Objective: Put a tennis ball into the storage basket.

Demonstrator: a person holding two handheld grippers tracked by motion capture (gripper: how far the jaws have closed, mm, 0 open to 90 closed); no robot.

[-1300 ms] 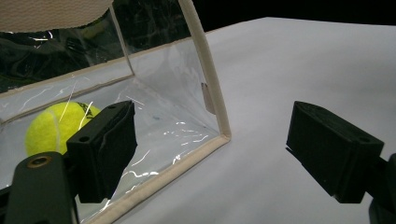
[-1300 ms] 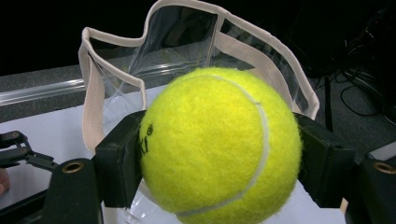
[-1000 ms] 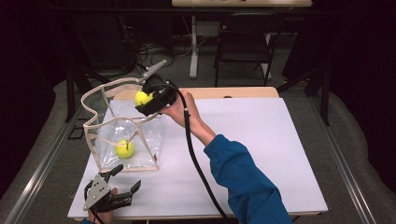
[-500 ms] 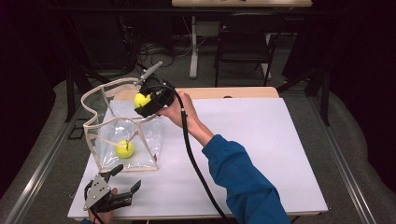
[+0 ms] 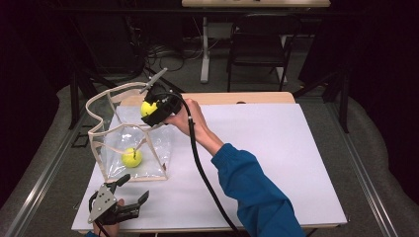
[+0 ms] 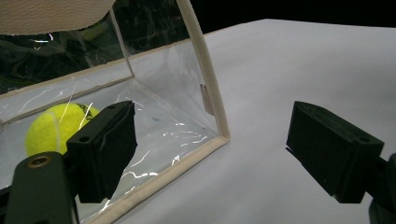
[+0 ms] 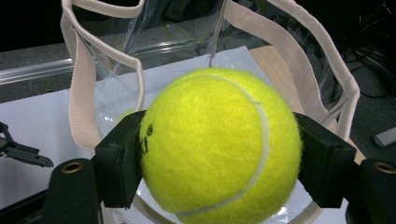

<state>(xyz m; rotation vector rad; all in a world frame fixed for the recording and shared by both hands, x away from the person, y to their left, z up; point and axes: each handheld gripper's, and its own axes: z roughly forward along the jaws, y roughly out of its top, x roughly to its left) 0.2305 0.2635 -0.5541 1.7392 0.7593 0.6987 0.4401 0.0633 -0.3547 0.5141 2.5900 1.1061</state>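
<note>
- My right gripper [image 5: 149,109] sits upper left of center in the high view, jaws clamped on a yellow tennis ball [image 5: 147,108]
- In the right gripper view that ball [image 7: 219,144] takes up the middle of the frame, a black pad pressed on each side, white seam curving down its right half
- The held ball hangs over the open mouth of the clear bag [image 5: 129,143], just inside the beige rim at the bag's upper right corner in the high view
- Bag stands upright on the white table [image 5: 276,163], left part of the frame; its beige handles [image 5: 106,96] arch up at upper left
- Second tennis ball [image 5: 131,157] lies on the bag's bottom, lower left of the held one, well apart from it
- My left gripper [image 5: 118,202] is at the bottom left of the high view, below the bag's front edge, near it but not touching, jaws spread w/ nothing between
- Left gripper view: jaws wide apart, bare table between them; the bag's lower corner [image 6: 219,135] w/ beige trim sits center, 2nd ball [image 6: 58,126] seen thru the plastic at left, partly behind the left jaw
- Blue sleeve [image 5: 257,192] comes in from bottom right of the high view, black cable [image 5: 197,158] trailing along the forearm
</note>
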